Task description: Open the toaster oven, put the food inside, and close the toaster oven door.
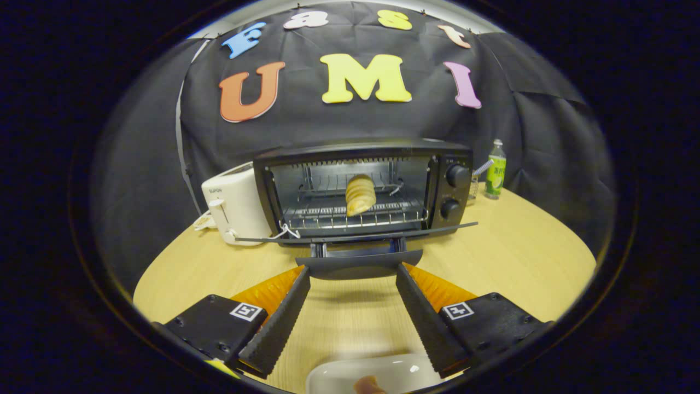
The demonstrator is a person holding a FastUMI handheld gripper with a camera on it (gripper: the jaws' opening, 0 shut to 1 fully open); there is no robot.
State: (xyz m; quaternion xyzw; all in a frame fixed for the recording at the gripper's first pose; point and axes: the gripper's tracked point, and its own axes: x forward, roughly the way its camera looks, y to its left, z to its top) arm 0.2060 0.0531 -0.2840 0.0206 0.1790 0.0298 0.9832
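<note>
Our gripper stood with its fingers spread wide and nothing between them, only bare wooden table. Just ahead of the fingertips, and centred on the gap, we saw the handle of the toaster oven's door. The door hung fully down, roughly level, so its handle bar ran crosswise to our fingers, about as long as the gap between them. We judged that closing would turn on this: the handle lay straight ahead and slightly above the tips, calling for a lift from beneath, not a pinch.

Beyond the door, the toaster oven sat open with the food, a pale ridged pastry, resting on the wire rack near the middle of the cavity. So we took the loading as done and the door as the step left.

Behind our fingers, close to the camera, lay a white dish. A white toaster stood beside the oven, a green bottle on the other side.
</note>
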